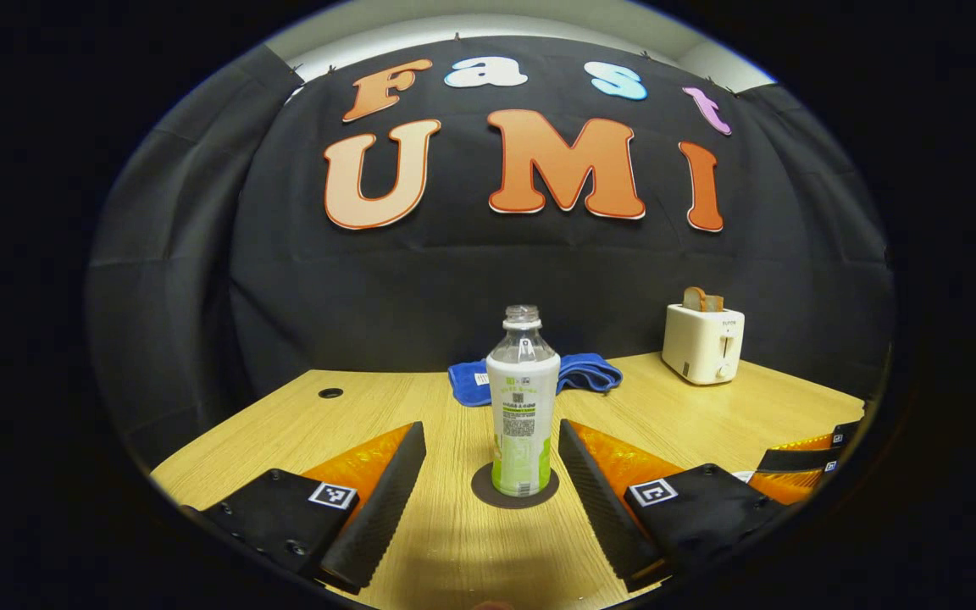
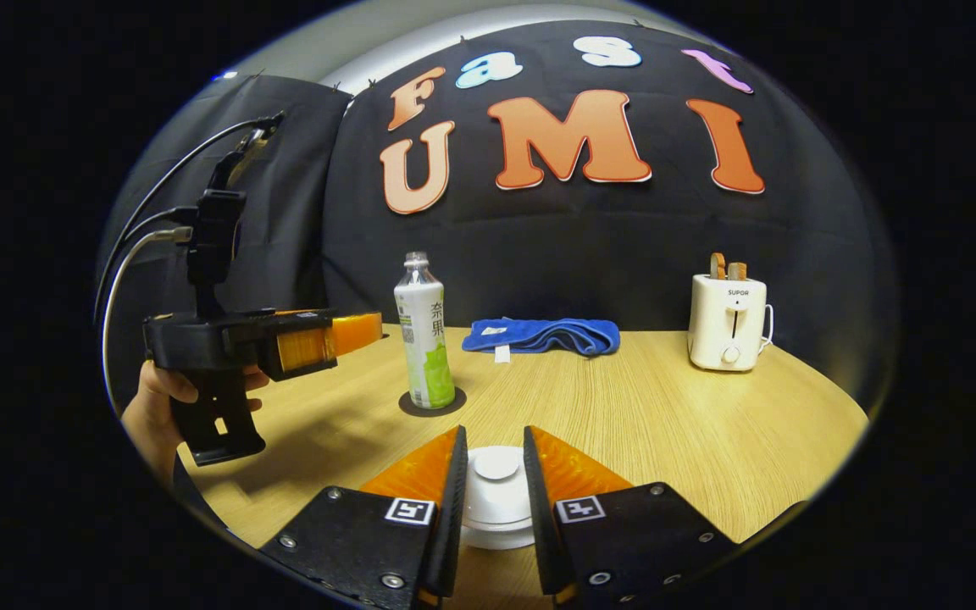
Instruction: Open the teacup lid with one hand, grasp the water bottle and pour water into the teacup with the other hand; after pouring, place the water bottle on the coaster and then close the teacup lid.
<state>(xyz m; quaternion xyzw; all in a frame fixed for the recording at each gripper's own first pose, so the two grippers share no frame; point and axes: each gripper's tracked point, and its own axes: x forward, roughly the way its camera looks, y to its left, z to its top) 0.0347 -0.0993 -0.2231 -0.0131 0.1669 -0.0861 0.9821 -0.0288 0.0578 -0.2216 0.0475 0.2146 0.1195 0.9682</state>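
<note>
I see the tabletop (image 1: 708, 415), light wood grain, with a small round hole near its far left corner in the left gripper view. At the far right stands the toaster (image 2: 729, 322), upright, with bread slices standing in its slots. A blue towel (image 2: 543, 335) lies folded along the back edge, behind the bottle and well apart from the toaster. My left gripper (image 1: 492, 479) has its fingers spread wide, one on either side of the bottle and neither touching it; in the right gripper view it is held level by a hand (image 2: 153, 407) at the left, pointing toward the bottle, with cables rising from its top. My right gripper (image 2: 493, 487) has its fingers flanking the lid, close against its sides; I cannot tell whether both press on it. The bottle (image 1: 522, 407) stands upright and uncapped on the coaster, left of centre on the tabletop. The lid (image 2: 496, 487), white with a round knob, sits on the teacup near the front edge, right of the bottle and nearer to me; the cup body is hidden beneath it. The coaster (image 1: 488, 493) is a dark disc lying flat under the bottle.
</note>
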